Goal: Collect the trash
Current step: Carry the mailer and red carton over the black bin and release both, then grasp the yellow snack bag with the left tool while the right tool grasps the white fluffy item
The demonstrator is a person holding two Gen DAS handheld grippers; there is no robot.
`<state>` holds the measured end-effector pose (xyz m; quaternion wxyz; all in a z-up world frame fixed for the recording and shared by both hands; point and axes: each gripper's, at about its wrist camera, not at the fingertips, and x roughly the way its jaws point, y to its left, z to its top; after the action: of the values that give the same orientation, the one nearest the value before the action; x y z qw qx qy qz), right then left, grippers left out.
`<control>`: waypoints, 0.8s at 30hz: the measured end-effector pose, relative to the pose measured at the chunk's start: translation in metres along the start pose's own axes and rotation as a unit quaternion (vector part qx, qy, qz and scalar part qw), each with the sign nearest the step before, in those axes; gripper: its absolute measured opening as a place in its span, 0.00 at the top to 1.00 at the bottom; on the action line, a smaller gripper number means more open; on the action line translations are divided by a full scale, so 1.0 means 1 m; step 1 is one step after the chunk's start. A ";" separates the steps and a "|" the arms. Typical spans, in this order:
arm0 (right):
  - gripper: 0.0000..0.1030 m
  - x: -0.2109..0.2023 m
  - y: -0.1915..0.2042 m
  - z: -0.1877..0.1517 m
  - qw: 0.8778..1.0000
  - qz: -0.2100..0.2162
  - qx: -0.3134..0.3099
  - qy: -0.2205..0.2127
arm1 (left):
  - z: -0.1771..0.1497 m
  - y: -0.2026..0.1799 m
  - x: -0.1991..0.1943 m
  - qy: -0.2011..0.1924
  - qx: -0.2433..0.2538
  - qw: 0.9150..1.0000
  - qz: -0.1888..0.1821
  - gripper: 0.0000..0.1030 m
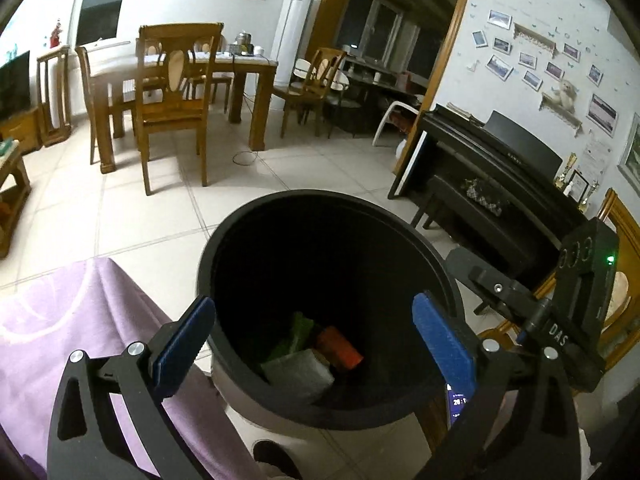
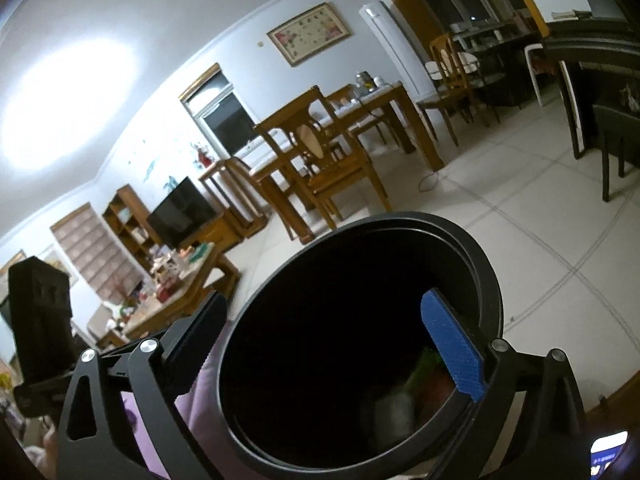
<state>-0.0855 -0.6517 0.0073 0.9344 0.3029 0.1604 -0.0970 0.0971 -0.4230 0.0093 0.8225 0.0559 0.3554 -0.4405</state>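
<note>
Tiled dining room; black trash bin (image 1: pixel 328 240) stands on the floor beside a purple cloth (image 1: pixel 60 320).
Left gripper (image 1: pixel 314 344) and right gripper (image 2: pixel 332 344) both hang released above the bin mouth; orange, green and grey trash (image 1: pixel 316 354) lies inside, at 6 o'clock.

Black bin (image 1: pixel 248 240) holds green, orange, grey trash (image 1: pixel 312 354); purple cloth (image 1: pixel 80 320).

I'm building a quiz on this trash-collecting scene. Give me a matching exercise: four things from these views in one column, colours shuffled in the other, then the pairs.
Things:
1. trash bin
2. cloth
3. gripper pads
4. cylinder in the bin

Colours:
A. blue
B. orange
C. black
D. purple

Pairs: 1-C, 2-D, 3-A, 4-B
</note>
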 end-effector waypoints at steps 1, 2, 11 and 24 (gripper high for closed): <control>0.07 -0.002 0.001 0.000 1.000 0.001 0.001 0.000 | 0.000 0.002 -0.004 0.000 -0.002 1.000 0.001 0.05; 0.07 -0.003 0.004 -0.001 1.000 0.003 0.003 0.001 | -0.001 0.003 -0.007 0.001 -0.004 1.000 0.001 0.05; 0.07 -0.015 0.053 -0.020 0.998 0.043 -0.022 0.037 | -0.025 0.038 -0.096 -0.022 -0.040 0.999 0.011 0.05; 0.07 0.010 0.258 -0.084 0.951 0.191 -0.164 0.177 | -0.130 0.176 -0.274 -0.032 -0.081 0.979 0.183 0.05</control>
<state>-0.0241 -0.3965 0.0779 0.9290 0.1823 0.2761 0.1660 0.0636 -0.0766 0.0480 0.9022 0.0389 0.3469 -0.2534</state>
